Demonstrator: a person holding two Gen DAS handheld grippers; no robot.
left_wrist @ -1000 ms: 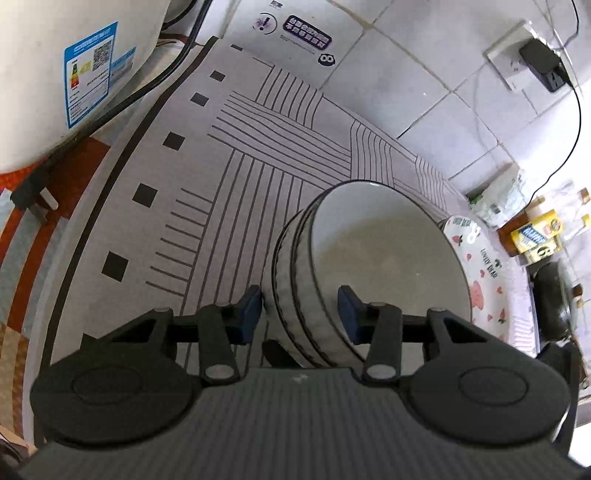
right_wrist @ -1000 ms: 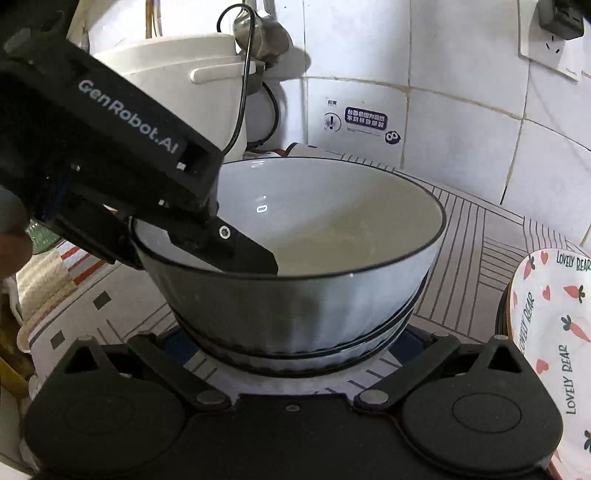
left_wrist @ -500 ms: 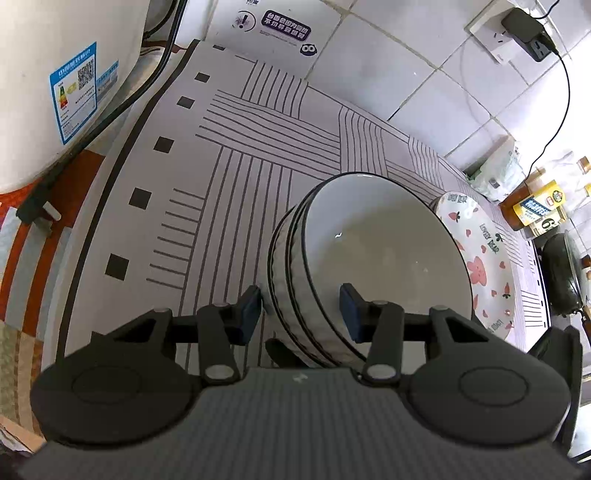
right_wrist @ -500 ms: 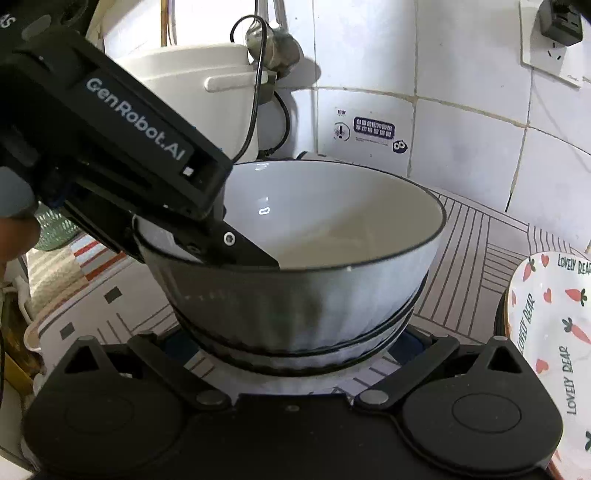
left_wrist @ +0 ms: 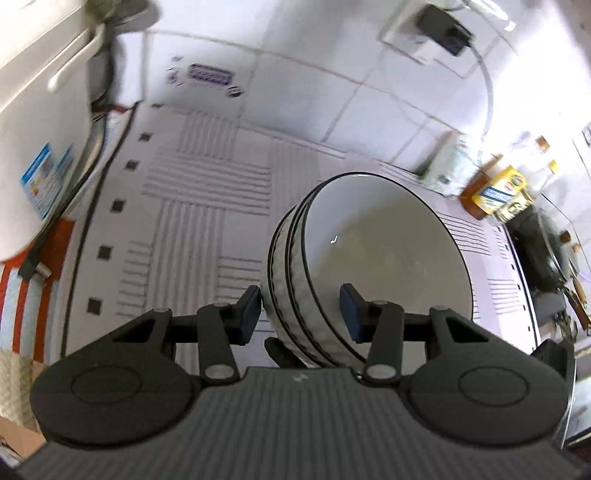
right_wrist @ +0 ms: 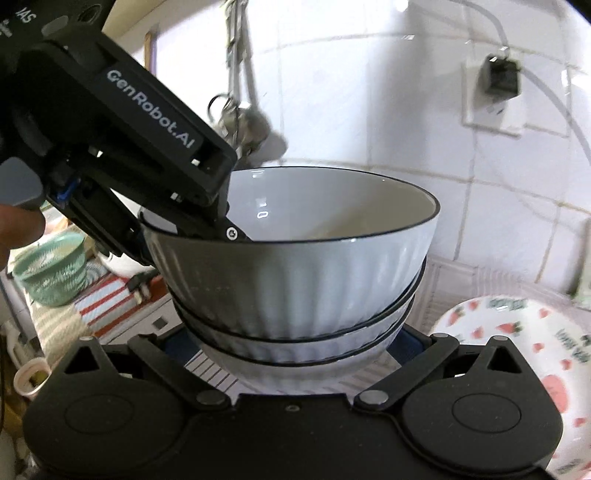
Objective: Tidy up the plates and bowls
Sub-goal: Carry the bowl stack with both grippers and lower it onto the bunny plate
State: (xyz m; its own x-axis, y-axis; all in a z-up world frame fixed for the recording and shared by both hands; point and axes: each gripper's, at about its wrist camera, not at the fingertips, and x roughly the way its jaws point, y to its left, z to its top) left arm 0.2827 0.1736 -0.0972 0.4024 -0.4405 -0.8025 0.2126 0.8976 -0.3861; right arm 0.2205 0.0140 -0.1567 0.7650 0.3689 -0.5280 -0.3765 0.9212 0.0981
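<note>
The bowls (left_wrist: 369, 266) have come up off the mat (left_wrist: 192, 206) since the earlier frames: in the left wrist view more wall tile and the socket (left_wrist: 428, 33) now show beyond them, and the plate (right_wrist: 517, 354) that lay just past the right finger has dropped out of that view. In the right wrist view the plate sits lower and further off to the right than before.

The stack looks three deep, ribbed and dark-rimmed. The left gripper (left_wrist: 301, 310) pinches its near wall, one pad outside and one inside, jaws partly closed and unchanged in width. The right gripper (right_wrist: 295, 343) spans the base of the stack; its blue pads are mostly hidden behind the lowest bowl, so a firm hold cannot be confirmed, though it appears to be carrying.

Both views are blurred with motion. The likely risk is the nested bowls shifting or the top one tipping if the two hands rise unevenly, since the left grip bites only the rim wall. A slip would drop the stack onto the mat or the plate.
</note>
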